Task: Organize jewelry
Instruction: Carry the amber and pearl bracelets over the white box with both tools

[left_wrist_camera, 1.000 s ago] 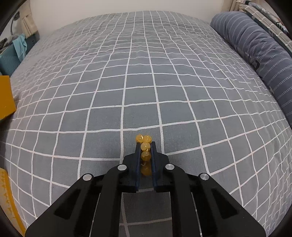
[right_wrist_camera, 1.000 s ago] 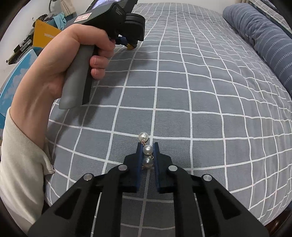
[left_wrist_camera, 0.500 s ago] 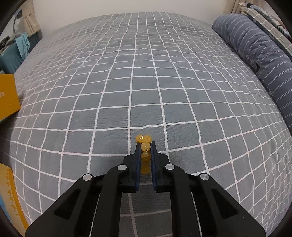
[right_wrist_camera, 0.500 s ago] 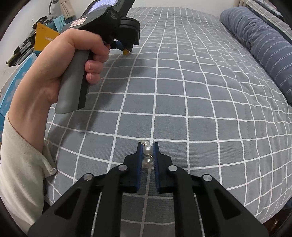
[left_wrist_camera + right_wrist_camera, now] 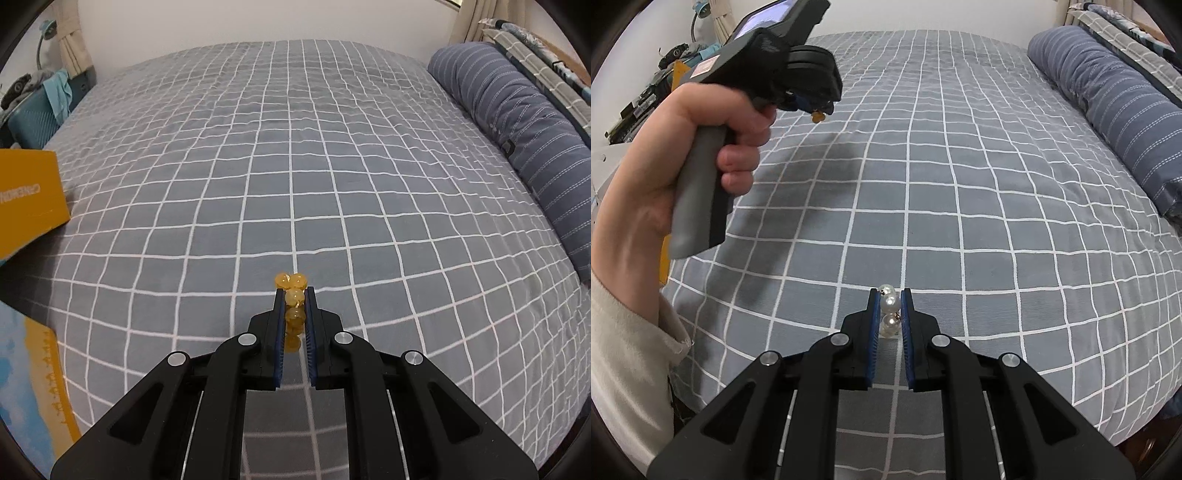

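Observation:
My left gripper (image 5: 294,295) is shut on a string of amber beads (image 5: 294,297), held above the grey checked bedspread (image 5: 295,166). Several beads bunch beyond and between its blue pads. In the right wrist view my right gripper (image 5: 889,297) is shut on a string of white pearl beads (image 5: 890,303), also lifted off the bedspread. That view shows a hand gripping the left gripper (image 5: 818,110) at the upper left, amber beads (image 5: 817,116) hanging from its tip. How long each string is stays hidden by the fingers.
A blue striped bolster (image 5: 517,122) lies along the right side of the bed, with folded bedding behind it. A yellow box (image 5: 26,199) sits at the bed's left edge, a teal case (image 5: 29,118) beyond it. A cream sleeve (image 5: 624,365) fills the lower left.
Both grippers have risen off the bedspread, each keeping its beads. The left one also moved away across the bed; more of the yellow box shows now.

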